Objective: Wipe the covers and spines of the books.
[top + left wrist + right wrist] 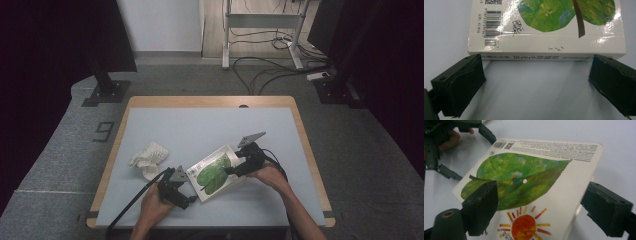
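Two hand-held grippers work one picture book right now. The right hand-held gripper [234, 170] comes in from three o'clock, jaws set either side of the book [216, 172]: one sits over the green leaf on the cover, the other under the raised edge. Its jaws straddle the cover, yet I cannot tell whether the pads press on it. That edge is clearly lifted off the surface [200, 130] in the right gripper view, book [536, 182] tilted up.

The left hand-held gripper [190, 186] waits at the book's seven o'clock corner, jaws spread wide and released, the spine [541, 57] lying just beyond the tips, with bare surface between them.

My read: the step in hand is grabbing the cover edge, either to open the book or lift it. The next move calls for the right jaws to close firmly on that thin board, while the left one steadies the spine so the book does not slide.

Room is generous. A crumpled white cloth [149, 159] lies at ten o'clock from the book, near the left gripper but apart from it. Toward twelve o'clock the surface is open, and the near edge at six o'clock sits close behind both hands.
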Motion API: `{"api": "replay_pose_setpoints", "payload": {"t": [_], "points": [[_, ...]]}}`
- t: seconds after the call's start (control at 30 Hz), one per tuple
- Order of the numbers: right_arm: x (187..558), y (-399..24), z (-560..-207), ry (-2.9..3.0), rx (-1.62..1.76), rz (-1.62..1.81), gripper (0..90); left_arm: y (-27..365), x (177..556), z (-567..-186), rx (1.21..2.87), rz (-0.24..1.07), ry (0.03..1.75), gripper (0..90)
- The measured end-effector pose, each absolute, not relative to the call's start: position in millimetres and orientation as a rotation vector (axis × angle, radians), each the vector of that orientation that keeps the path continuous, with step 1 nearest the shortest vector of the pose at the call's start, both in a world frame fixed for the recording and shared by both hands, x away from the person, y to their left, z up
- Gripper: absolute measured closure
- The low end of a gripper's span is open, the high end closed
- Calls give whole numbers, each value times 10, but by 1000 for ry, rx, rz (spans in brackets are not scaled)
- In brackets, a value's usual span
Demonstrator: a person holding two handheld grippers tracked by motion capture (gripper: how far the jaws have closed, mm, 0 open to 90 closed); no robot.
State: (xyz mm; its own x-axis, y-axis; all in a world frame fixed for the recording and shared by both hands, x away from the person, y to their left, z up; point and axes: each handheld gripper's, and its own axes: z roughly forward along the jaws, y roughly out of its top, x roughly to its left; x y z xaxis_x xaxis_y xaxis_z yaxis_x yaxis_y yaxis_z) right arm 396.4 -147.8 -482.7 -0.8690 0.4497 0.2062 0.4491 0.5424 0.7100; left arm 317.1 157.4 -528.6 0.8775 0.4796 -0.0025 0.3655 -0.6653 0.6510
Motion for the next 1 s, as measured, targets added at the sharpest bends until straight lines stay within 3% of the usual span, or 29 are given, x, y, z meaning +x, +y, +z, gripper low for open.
{"api": "replay_pose_setpoints", "payload": {"t": [0.3,1.0], "points": [[4007,-1529,-4745,2841,722,1226,382,1573,3163,-5284,2367,224,617,0],[3917,-1763,-4842,2816,768,1231,591,1602,3160,-5240,2373,193,673,12]]}}
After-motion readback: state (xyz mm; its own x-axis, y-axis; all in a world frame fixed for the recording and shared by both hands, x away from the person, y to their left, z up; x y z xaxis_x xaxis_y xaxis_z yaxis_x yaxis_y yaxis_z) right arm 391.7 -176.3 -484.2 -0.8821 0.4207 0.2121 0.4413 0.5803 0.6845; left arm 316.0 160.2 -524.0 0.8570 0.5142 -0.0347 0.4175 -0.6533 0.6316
